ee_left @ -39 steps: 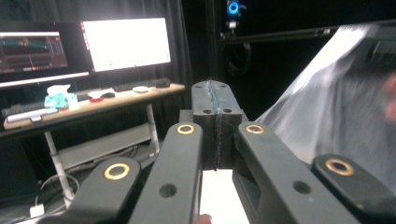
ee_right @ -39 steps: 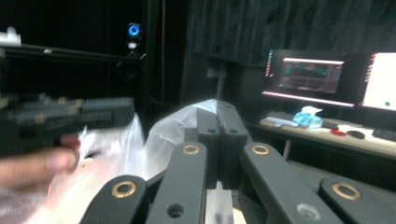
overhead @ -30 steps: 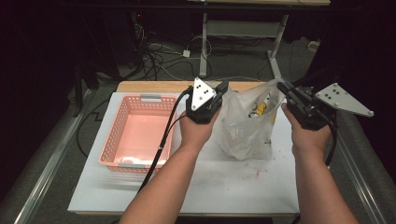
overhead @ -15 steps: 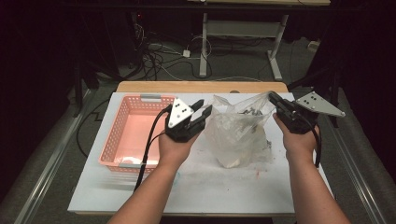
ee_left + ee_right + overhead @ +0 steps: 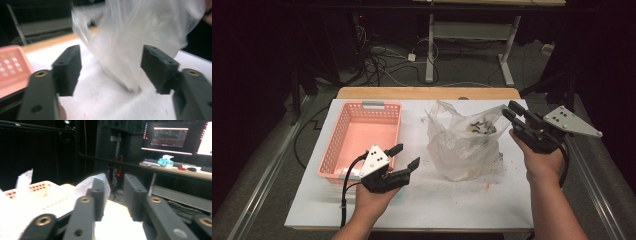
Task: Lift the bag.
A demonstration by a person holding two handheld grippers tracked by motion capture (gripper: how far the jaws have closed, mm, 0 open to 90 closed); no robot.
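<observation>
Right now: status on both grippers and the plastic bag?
Left gripper open, jaws just opening, nothing between them, short of the plastic bag. Right gripper at the bag's rim, jaws just opening, grip unclear. Pink basket sits left, not in the way.

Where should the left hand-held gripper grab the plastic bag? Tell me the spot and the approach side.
Probably the bag's raised top-left rim, coming in from the basket side. That flap stands up thin and free, while the body is slack and bulging. The left hand-held gripper is open and apart from the bag.
</observation>
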